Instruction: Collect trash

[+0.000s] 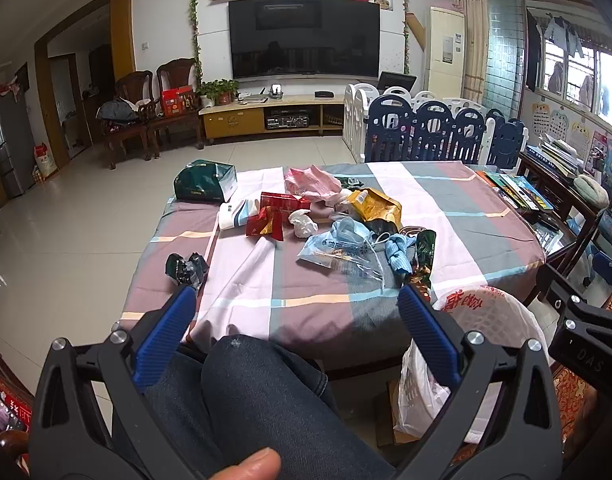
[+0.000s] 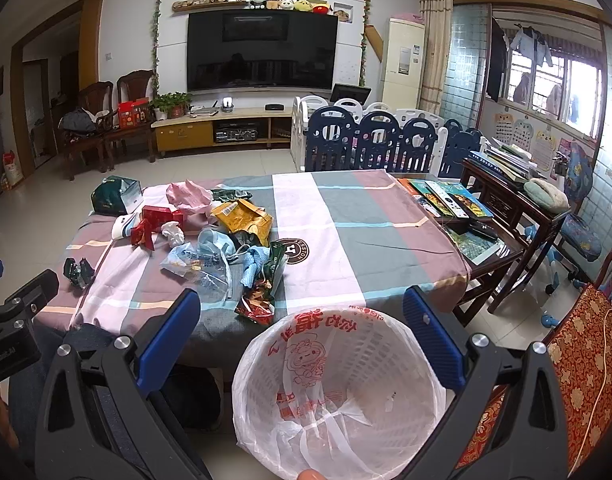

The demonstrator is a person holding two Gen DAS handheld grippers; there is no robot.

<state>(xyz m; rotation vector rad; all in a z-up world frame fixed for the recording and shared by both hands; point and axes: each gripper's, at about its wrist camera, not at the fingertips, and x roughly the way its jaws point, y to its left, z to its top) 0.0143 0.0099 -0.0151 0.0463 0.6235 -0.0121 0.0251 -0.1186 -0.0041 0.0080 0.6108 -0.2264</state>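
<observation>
Both the left gripper (image 1: pixel 296 308) and right gripper (image 2: pixel 302 308) hang wide open and empty short of the trash (image 2: pixel 226 236) heaped on the table (image 2: pixel 365 216), so a light wrapper could slip and miss the bin (image 2: pixel 337 384) below.
</observation>
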